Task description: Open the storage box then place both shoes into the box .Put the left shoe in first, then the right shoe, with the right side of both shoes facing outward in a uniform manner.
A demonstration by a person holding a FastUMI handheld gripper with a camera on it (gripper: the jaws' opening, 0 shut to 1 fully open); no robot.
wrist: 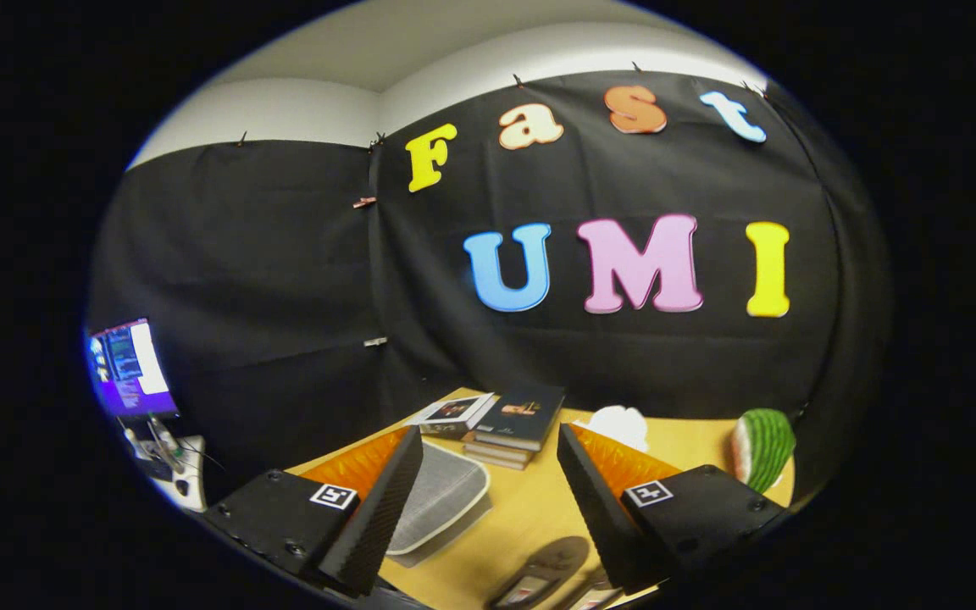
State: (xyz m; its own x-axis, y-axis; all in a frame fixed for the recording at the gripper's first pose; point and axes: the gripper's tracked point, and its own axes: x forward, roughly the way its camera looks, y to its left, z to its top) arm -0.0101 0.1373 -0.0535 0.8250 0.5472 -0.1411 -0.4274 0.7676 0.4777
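My gripper is open and held above the wooden table, with nothing between its fingers. The storage box, pale and translucent with a rounded grey top, sits on the table just beside the left finger, which hides part of it. Its lid looks shut. Low between the fingers lies a dark shoe with its opening facing up. A second shoe peeks out close by the right finger, mostly hidden.
A stack of books lies at the far side of the table, beyond the fingers. A white object and a watermelon-slice toy sit at the back right. Left of the table stands a lit monitor over a small cluttered stand.
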